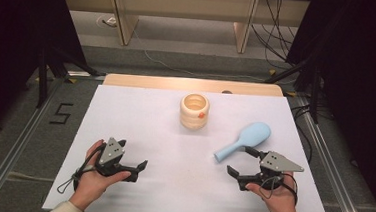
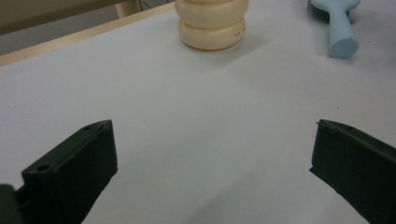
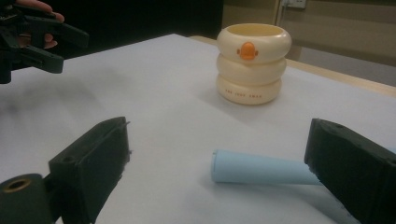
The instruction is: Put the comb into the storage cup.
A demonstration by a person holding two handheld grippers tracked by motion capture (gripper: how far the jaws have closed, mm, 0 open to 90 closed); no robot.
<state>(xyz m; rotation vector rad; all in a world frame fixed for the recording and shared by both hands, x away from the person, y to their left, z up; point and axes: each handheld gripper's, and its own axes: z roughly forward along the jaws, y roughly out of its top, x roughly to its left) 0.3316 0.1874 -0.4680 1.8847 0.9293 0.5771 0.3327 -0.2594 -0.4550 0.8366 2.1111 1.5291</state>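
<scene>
A cream ribbed holder (image 1: 194,111) with an orange mark stands upright at the table's far middle. A light blue hairbrush (image 1: 246,140) lies right of it, handle pointing toward the near side. My right gripper (image 1: 240,161) sits just behind the handle's end, open. In the right gripper view the handle (image 3: 257,168) lies low between the wide jaws of the right gripper (image 3: 217,126), untouched, with the holder (image 3: 252,63) beyond. My left gripper (image 1: 135,157) rests open at the near left with nothing in it. From the left gripper (image 2: 214,128) the holder (image 2: 212,23) and brush (image 2: 338,28) show far ahead.
The white table top (image 1: 140,117) has a wooden strip along its far edge. Dark stands and cables flank the table on the floor. The left hand and its gripper (image 3: 32,39) appear at the upper left of the right gripper view.
</scene>
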